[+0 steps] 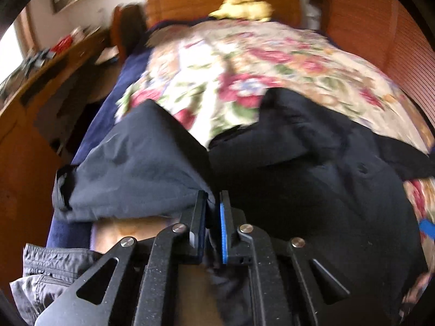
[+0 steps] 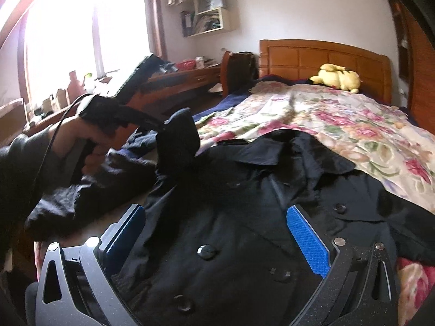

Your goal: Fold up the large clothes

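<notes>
1. Right wrist view: the black coat (image 2: pixel 244 217) lies buttons-up on the near end of the floral quilt (image 2: pixel 339 125).
2. My left gripper (image 1: pixel 213 212) is clamped on its sleeve (image 1: pixel 130 168), lifted at the left.
3. My right gripper (image 2: pixel 214 233) hovers spread wide over the front, holding nothing.
4. Risk: the thin pinch may slip, dropping the sleeve.

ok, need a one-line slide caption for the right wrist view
Right gripper open above a black buttoned coat spread on a floral bedspread, while the left gripper lifts one sleeve.
</notes>
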Demonstrator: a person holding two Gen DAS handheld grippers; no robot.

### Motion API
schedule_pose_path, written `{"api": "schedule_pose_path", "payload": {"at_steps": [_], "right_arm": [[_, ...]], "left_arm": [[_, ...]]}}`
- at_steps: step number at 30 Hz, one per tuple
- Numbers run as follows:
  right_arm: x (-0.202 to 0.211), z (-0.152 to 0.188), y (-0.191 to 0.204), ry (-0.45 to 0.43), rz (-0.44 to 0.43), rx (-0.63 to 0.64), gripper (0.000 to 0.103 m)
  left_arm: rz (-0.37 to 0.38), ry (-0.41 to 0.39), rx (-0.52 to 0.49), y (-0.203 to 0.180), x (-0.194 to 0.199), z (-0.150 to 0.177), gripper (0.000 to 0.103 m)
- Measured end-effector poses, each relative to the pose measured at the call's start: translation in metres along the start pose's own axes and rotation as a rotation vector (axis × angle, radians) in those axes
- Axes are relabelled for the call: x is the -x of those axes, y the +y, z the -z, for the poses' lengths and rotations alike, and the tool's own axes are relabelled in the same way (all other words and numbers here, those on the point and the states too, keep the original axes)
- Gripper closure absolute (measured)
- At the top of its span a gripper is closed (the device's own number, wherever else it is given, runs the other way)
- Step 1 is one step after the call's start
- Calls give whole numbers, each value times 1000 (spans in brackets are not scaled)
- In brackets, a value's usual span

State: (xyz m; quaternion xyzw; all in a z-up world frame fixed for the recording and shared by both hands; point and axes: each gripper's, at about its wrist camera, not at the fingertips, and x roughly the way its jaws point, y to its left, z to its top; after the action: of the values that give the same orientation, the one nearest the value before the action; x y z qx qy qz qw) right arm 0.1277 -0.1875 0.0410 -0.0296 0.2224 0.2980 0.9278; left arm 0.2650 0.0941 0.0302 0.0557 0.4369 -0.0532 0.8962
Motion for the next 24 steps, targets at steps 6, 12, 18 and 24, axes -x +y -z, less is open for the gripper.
{"api": "schedule_pose_path", "payload": {"at_steps": [6,12,18,24], "right_arm": [[19,-1,-22,-31,58,-50,0],[22,-3,-25,-50,84,-80,0],[19,-1,-10,-50,88,-50,0],[6,-23,-2,-37,29,6,6]], "left_arm": [[96,-80,-52,-55,35,24,93],[132,-154,-65,-63,68,50,85],[142,-267,8,-39,106,89,66],[143,-365,58,-12,136,119,64]]}}
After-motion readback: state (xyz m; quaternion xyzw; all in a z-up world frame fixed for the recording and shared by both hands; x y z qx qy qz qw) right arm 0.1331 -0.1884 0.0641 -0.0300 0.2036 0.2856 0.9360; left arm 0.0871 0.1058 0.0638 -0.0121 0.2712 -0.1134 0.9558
